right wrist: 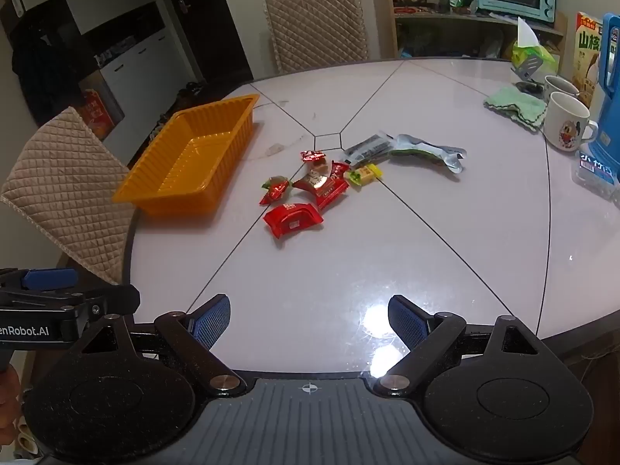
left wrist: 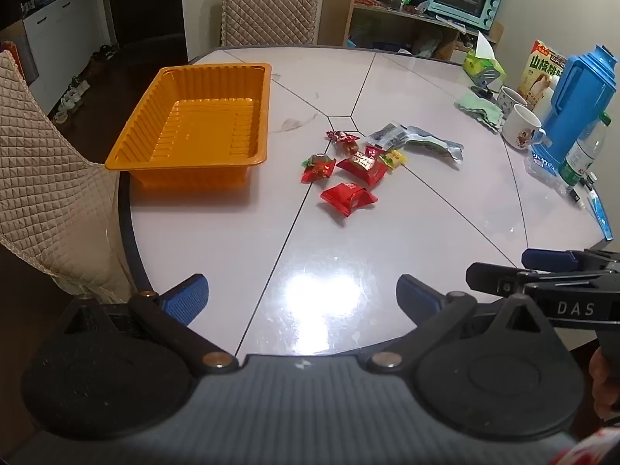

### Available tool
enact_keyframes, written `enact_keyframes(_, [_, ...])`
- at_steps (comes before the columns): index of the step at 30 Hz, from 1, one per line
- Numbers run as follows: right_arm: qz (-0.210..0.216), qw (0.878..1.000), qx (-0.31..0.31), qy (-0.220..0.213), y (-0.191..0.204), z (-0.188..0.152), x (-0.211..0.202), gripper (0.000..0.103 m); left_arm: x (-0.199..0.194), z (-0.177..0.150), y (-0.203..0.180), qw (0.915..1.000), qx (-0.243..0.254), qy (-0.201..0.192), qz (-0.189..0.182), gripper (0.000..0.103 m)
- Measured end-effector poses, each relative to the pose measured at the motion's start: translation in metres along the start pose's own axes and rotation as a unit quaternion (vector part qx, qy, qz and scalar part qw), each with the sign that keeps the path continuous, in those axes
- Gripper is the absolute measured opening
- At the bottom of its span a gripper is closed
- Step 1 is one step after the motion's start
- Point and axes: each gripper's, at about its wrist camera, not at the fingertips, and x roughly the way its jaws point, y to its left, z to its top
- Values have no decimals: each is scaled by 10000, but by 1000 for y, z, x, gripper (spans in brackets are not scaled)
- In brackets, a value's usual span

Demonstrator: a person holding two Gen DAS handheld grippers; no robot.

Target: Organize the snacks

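1. Where the table curves to its left edge, an orange tray stands, its near left corner hanging just over the rim; nothing lies in it.
2. Beside that edge a quilted chair touches the table; a second chair stands at the far edge.
3. Low at the near edge, the left gripper hovers over bare table with jaws spread wide and nothing between its blue pads.
4. Near the table's middle, well apart from the tray, lie the snacks: a red-green candy leftmost, a red packet nearest the near edge, and a second red packet just behind it.
5. Farther back sit a small red candy and a brown sweet, touching or nearly so.
6. Right of these, a yellow candy lies against a dark packet, and a silver-green pouch stretches rightward.
7. Over the near edge, right of the left one, the right gripper also stands fully open, holding nothing.
8. Along the right edge stand a green cloth, two mugs, a tissue pack, a carton, a blue jug and a bottle.
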Motion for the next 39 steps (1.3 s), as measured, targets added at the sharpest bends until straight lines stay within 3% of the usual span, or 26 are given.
enact_keyframes(39, [1,10000,31,-1,-5,2,1,88,1,2,-1,9999,-13,58,-129,103])
